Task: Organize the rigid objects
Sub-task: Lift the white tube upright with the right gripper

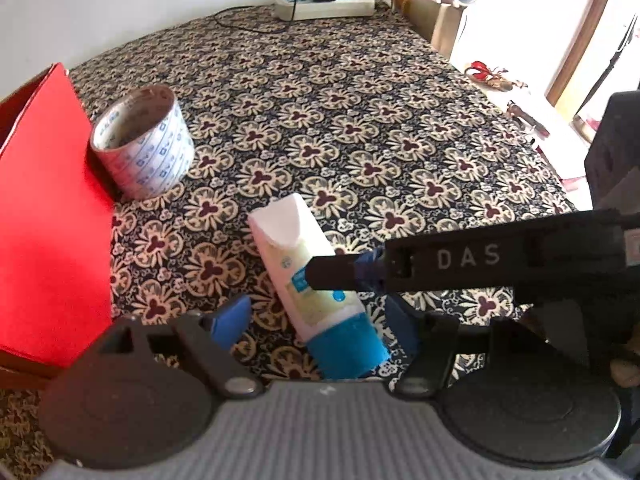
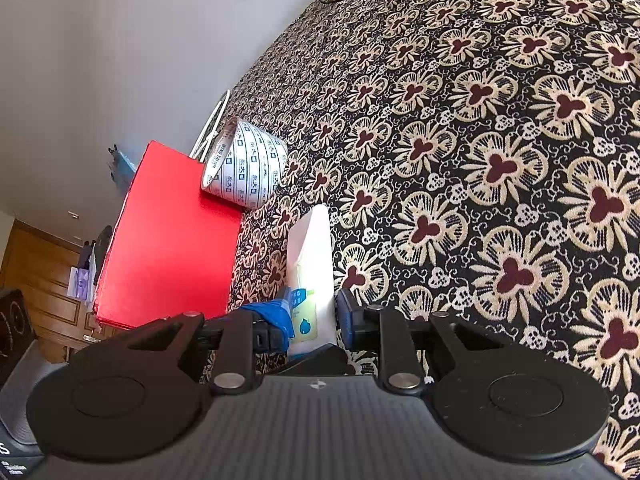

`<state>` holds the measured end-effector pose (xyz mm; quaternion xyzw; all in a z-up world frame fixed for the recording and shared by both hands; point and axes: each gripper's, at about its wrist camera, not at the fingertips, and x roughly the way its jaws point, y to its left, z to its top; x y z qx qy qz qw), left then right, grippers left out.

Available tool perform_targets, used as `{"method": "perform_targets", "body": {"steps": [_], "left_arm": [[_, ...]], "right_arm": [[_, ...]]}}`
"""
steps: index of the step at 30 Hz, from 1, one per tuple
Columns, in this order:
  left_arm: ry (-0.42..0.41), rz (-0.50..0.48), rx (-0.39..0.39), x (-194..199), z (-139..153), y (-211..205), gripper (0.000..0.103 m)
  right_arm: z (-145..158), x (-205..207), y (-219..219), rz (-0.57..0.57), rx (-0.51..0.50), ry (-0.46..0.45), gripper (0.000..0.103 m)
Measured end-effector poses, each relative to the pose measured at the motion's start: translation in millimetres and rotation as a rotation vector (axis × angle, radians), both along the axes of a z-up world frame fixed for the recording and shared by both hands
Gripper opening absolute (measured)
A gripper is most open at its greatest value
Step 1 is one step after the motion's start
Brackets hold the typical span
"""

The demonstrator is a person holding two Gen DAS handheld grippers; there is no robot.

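Note:
A white tube with a blue cap [image 1: 310, 276] lies on the patterned tablecloth [image 1: 360, 120]. My left gripper [image 1: 320, 320] is open, its blue pads on either side of the tube's cap end. My right gripper [image 2: 312, 316] reaches in from the right in the left wrist view [image 1: 344, 274] and is shut on the tube's [image 2: 312, 264] middle. A roll of printed tape [image 1: 144, 148] stands beside a red box [image 1: 48, 216] at the left; both also show in the right wrist view, the tape [image 2: 244, 168] and the box [image 2: 168, 236].
A white power strip with a black plug [image 1: 324, 0] sits at the table's far edge. A cardboard box with a white tube [image 1: 436, 4] stands at the far right corner. The table's right edge drops off to a bright floor.

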<state>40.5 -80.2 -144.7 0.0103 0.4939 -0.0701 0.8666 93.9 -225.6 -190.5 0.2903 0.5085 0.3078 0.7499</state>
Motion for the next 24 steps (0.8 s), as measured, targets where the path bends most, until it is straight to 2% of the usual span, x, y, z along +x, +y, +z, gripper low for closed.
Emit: {"method": "perform_targets", "body": {"steps": [8, 11, 24], "left_arm": [[0.055, 0.043, -0.035, 12.6, -10.9, 8.5, 0.064], [0.076, 0.044, -0.028, 13.9, -15.1, 6.7, 0.06], [0.069, 0.038, 0.008, 13.0, -13.2, 2.6, 0.056]], "right_arm": [[4.3, -0.5, 6.1, 0.0, -0.021, -0.018, 0.005], [1.9, -1.0, 6.2, -0.02, -0.005, -0.01, 0.005], [0.3, -5.3, 6.0, -0.03, 0.004, -0.015, 0.005]]}}
